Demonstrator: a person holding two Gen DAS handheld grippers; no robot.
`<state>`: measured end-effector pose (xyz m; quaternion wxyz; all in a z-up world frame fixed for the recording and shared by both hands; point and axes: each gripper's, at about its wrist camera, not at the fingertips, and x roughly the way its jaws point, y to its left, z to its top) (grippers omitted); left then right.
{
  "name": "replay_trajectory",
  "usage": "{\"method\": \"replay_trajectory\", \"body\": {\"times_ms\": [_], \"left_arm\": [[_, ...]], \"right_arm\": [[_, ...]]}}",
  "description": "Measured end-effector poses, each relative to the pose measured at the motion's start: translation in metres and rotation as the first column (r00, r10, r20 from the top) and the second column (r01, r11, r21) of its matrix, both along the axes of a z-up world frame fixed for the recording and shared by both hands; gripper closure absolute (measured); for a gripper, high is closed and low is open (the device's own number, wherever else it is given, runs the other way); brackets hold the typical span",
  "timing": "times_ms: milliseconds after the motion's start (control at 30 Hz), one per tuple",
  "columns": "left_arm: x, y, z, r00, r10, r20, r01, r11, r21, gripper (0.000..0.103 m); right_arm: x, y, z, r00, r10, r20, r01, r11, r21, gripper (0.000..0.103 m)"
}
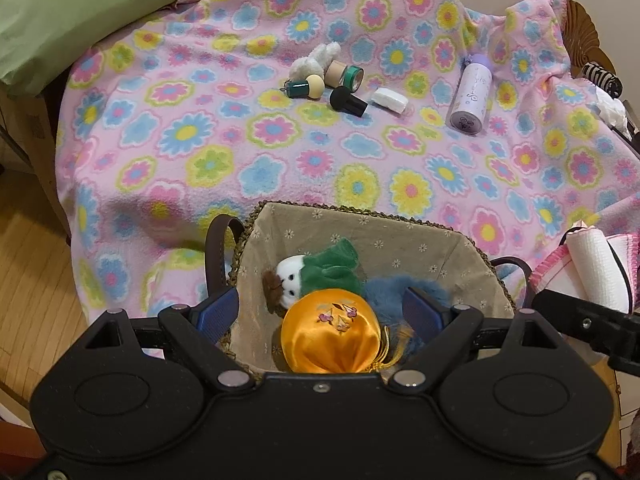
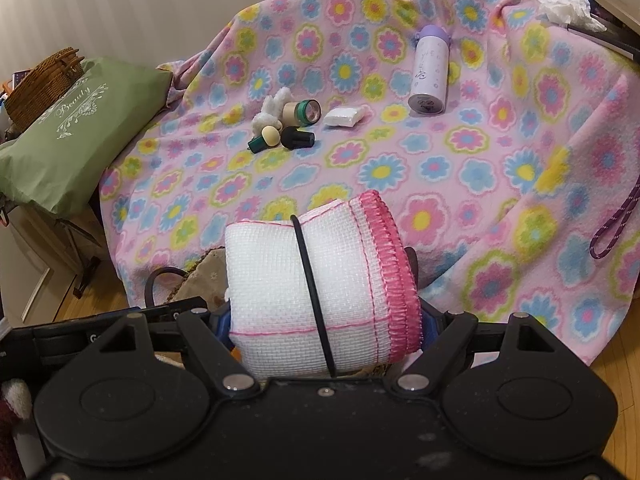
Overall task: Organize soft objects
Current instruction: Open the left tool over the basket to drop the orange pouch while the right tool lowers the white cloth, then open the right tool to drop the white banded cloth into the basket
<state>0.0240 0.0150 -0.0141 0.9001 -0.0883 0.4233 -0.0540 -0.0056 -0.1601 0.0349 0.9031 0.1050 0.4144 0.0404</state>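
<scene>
A lined woven basket (image 1: 400,240) stands against the flowered blanket (image 1: 240,140). In it lie an orange satin pouch (image 1: 330,336), a green-and-white plush (image 1: 320,272) and a blue furry toy (image 1: 388,292). My left gripper (image 1: 326,312) is open just above the basket, its jaws either side of the pouch without touching it. My right gripper (image 2: 320,320) is shut on a rolled white cloth with pink trim (image 2: 320,280), bound by a black band, held beside the basket (image 2: 200,276). The cloth also shows in the left wrist view (image 1: 596,268). A small white plush (image 1: 314,62) lies on the blanket.
On the blanket lie green, tan and black stampers (image 1: 348,100), a white packet (image 1: 390,100) and a lilac bottle (image 1: 470,96). A green pillow (image 1: 60,20) lies at the left. A wicker basket (image 2: 44,84) stands behind it. Wooden floor (image 1: 32,280) is below.
</scene>
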Motion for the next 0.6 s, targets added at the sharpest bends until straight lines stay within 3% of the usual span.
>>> {"method": "replay_trajectory", "body": {"times_ms": [600], "left_arm": [[-0.0009,0.0025,-0.0012,1.0,0.005,-0.001,-0.005,1.0,0.003,0.017]], "right_arm": [[-0.0018,-0.001,0.002,1.0,0.014,0.014,-0.014,1.0,-0.004,0.018]]}}
